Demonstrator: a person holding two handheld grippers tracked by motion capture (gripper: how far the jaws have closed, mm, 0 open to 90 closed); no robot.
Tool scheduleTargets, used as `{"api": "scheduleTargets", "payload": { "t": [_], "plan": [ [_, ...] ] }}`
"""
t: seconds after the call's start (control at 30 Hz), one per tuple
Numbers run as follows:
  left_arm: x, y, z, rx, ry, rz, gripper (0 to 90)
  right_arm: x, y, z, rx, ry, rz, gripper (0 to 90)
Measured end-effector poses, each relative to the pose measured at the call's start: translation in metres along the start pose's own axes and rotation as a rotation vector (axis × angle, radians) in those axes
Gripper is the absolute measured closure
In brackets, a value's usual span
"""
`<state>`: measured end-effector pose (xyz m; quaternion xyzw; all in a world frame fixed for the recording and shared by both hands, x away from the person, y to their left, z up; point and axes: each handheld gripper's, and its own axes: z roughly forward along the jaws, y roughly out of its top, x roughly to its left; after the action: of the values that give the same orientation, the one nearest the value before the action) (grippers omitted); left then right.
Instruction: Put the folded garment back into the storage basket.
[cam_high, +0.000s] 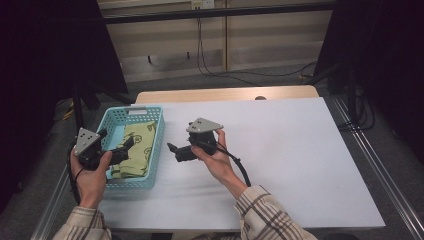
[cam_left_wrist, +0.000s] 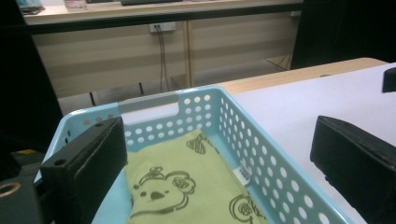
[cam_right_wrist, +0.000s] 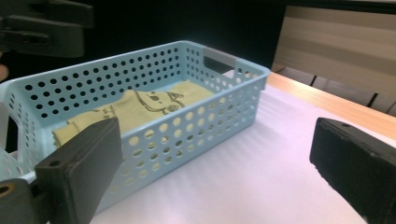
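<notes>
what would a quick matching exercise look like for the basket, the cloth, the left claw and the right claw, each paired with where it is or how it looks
Things:
1. basket
2. cloth
3. left claw
4. right claw

Descriptions:
A. yellow-green with a cartoon print, lying folded in the basket
B. open, held above the white table to the right of the basket
C. light blue, perforated walls, on the table's left side
D. open, held over the basket

Pairs: 1-C, 2-A, 3-D, 4-B

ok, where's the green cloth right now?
The green cloth lies folded flat inside the blue basket at the left of the table in the high view, just ahead of the left tool, whose jaws stand open.
</notes>
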<state>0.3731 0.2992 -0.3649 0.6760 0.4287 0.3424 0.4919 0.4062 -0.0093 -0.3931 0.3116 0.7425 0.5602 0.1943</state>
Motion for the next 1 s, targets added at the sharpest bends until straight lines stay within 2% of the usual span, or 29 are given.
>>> {"api": "scheduleTargets", "payload": {
  "t": [0.03,0.1,0.17,0.23,0.27,0.37,0.4,0.5,0.53,0.67,0.77,0.87,0.93,1.0],
  "plan": [
    [0.0,0.0,-0.002,0.008,0.0,-0.003,3.7,-0.001,-0.001,-0.002,-0.003,-0.007,-0.001,1.8],
    [0.0,0.0,-0.006,0.01,-0.006,-0.036,3.7,-0.002,-0.003,-0.009,-0.003,-0.023,0.013,1.5],
    [0.0,0.0,-0.009,-0.003,0.004,-0.038,3.7,-0.003,-0.004,-0.015,-0.004,-0.04,0.008,1.3],
    [-0.001,-0.001,-0.013,0.003,0.014,-0.022,3.7,-0.005,-0.005,-0.022,-0.02,-0.064,0.004,1.2],
    [-0.002,-0.002,-0.014,0.005,0.01,-0.039,3.7,-0.006,-0.005,-0.026,-0.023,-0.073,0.003,1.2],
    [-0.006,-0.005,-0.019,0.01,0.01,-0.02,3.7,-0.011,-0.005,-0.037,-0.04,-0.104,0.002,1.1],
    [-0.008,-0.006,-0.02,0.005,0.006,-0.028,3.7,-0.013,-0.005,-0.041,-0.046,-0.117,0.0,0.7],
    [-0.014,-0.007,-0.024,0.009,0.016,0.003,3.6,-0.018,-0.005,-0.052,-0.068,-0.153,-0.009,0.3],
    [-0.016,-0.007,-0.025,0.005,0.008,0.001,3.5,-0.019,-0.006,-0.056,-0.077,-0.173,-0.006,0.2],
    [-0.025,-0.005,-0.033,-0.012,0.009,0.007,3.3,-0.025,-0.007,-0.071,-0.092,-0.202,-0.006,0.0],
    [-0.028,-0.007,-0.036,-0.022,0.005,-0.012,3.2,-0.03,-0.01,-0.081,-0.1,-0.236,-0.014,0.2],
    [-0.03,-0.014,-0.037,-0.012,0.041,-0.008,2.6,-0.035,-0.013,-0.094,-0.114,-0.302,-0.026,1.4],
    [-0.031,-0.02,-0.037,-0.019,0.032,-0.027,2.6,-0.038,-0.015,-0.1,-0.121,-0.313,-0.023,1.6],
    [-0.033,-0.023,-0.038,-0.007,0.041,-0.016,2.6,-0.041,-0.017,-0.108,-0.124,-0.328,-0.025,1.6]
  ]
}}
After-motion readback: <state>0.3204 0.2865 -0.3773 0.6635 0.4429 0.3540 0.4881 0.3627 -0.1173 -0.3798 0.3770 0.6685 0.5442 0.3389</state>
